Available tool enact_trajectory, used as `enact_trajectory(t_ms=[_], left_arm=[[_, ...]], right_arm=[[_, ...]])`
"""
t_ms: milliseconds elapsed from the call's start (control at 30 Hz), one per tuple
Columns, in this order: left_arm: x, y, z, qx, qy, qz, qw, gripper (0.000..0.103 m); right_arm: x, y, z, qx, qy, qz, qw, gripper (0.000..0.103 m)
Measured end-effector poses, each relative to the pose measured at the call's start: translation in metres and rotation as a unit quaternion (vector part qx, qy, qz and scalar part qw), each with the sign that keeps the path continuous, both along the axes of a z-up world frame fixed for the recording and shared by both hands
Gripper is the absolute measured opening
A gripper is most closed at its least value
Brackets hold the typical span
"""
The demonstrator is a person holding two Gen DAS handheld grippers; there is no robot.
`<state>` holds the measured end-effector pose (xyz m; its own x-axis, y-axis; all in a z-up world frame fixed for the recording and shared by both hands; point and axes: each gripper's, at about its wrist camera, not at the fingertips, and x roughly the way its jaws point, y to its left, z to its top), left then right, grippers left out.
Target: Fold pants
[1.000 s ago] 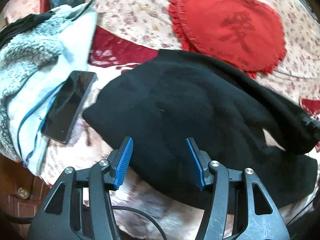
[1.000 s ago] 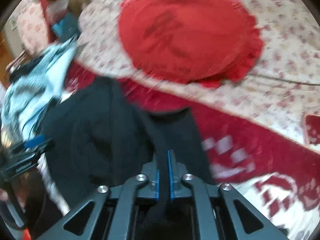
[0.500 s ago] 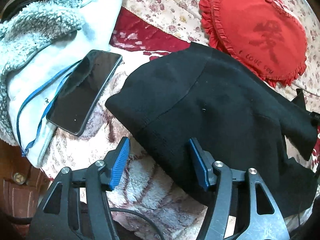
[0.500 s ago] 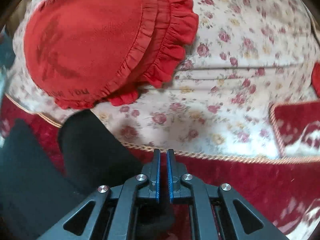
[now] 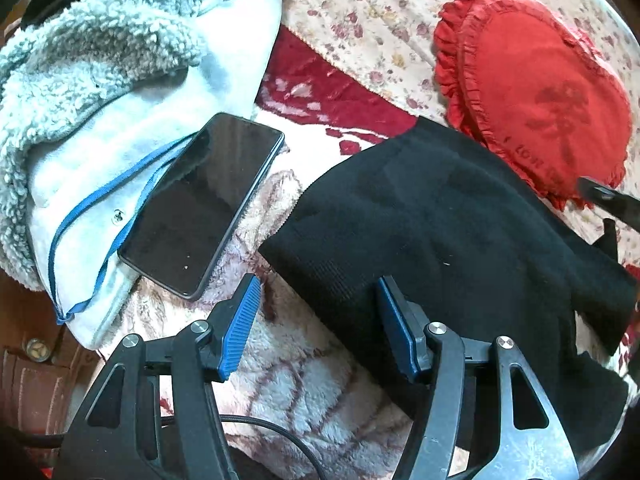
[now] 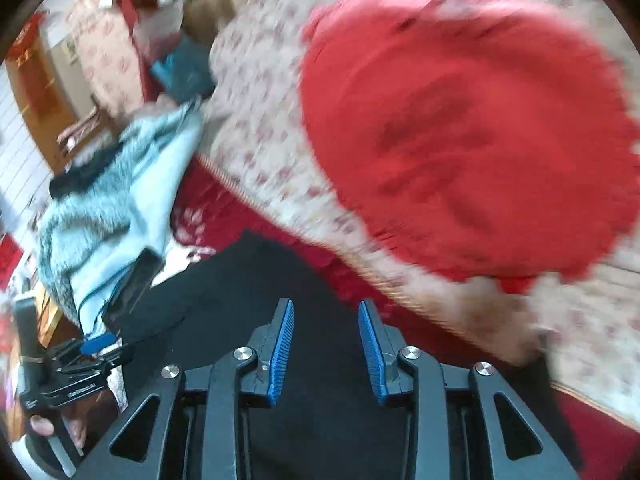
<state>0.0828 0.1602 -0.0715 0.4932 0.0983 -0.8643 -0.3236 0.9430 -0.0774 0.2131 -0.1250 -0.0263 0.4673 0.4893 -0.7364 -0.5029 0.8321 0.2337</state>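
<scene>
The black pants (image 5: 440, 220) lie folded in a broad heap on the fluffy patterned blanket (image 5: 304, 392). My left gripper (image 5: 318, 320) hovers open over their near left edge, with the left finger above the blanket and the right finger above the cloth. Neither pad presses on anything. The right wrist view is blurred. There my right gripper (image 6: 326, 344) has its jaws opening over the black pants (image 6: 248, 292). Cloth shows below and between the fingers, but they are not gripping it. The left gripper (image 6: 80, 364) appears there at the lower left, held by a hand (image 6: 40, 426).
A dark phone (image 5: 200, 204) rests on a pale blue fleece jacket (image 5: 100, 80), left of the pants. A red frilled heart cushion (image 5: 536, 92) lies on the floral bedspread (image 5: 360, 12) behind them. Wooden furniture (image 5: 24, 360) stands at the lower left.
The right gripper, shut on black cloth before, has opened and swung back over the pants. The left gripper has shifted left, from over the pants to their near left edge.
</scene>
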Motion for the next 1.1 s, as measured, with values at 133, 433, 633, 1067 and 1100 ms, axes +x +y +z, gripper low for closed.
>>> enact_trajectory(t_ms=[133, 433, 633, 1067, 1100], left_arm=[[0.005, 0.002, -0.006, -0.003, 0.008, -0.001, 1.0000, 0.061], [0.002, 0.009, -0.013, -0.010, 0.006, 0.008, 0.9999, 0.077], [0.003, 0.004, -0.010, 0.010, 0.004, 0.003, 0.9999, 0.077], [-0.038, 0.037, 0.029, 0.004, -0.045, 0.042, 0.9981, 0.077], [-0.046, 0.046, 0.034, 0.005, -0.050, 0.053, 0.9973, 0.077]], right_arm=[[0.030, 0.044, -0.032, -0.031, 0.033, 0.029, 0.999, 0.033], [0.067, 0.055, -0.065, -0.048, 0.064, 0.069, 0.994, 0.036], [0.037, 0.059, -0.050, -0.032, 0.026, 0.099, 0.994, 0.006], [-0.107, 0.083, 0.046, 0.053, -0.062, 0.131, 0.988, 0.005], [-0.117, 0.088, 0.043, 0.056, -0.058, 0.137, 0.987, 0.005]])
